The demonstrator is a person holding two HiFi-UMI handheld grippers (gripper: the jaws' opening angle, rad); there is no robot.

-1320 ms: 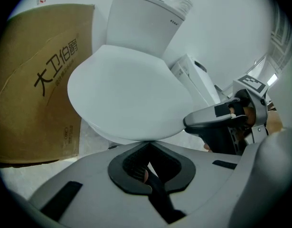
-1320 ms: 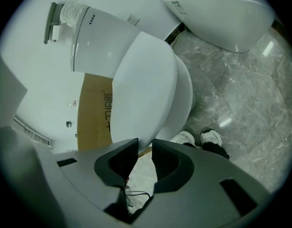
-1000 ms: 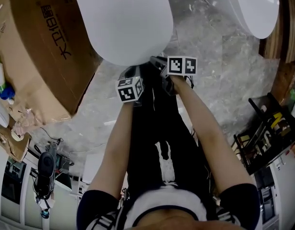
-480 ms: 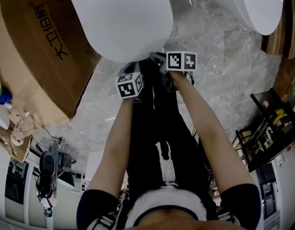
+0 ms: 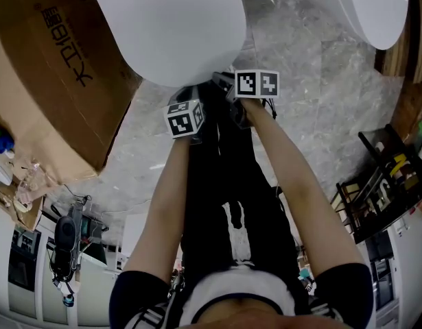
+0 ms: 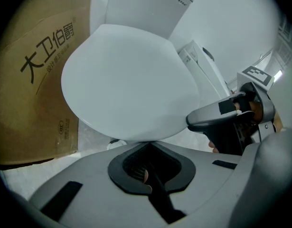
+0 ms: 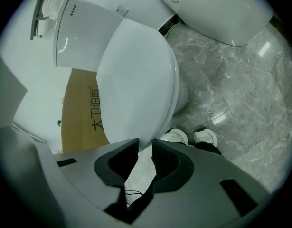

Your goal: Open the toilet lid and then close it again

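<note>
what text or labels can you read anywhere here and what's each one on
"大卫伯爵": large black print on the cardboard box
Smaller line under that print: too small to read
Round mark lower on the box, with print beside it: too small to read
Small label on the toilet tank: too small to read
Toilet lid: no print

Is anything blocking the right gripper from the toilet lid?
Nothing visible does. The toilet lid's front edge sits right between the right gripper's jaws, with no other object between them.
</note>
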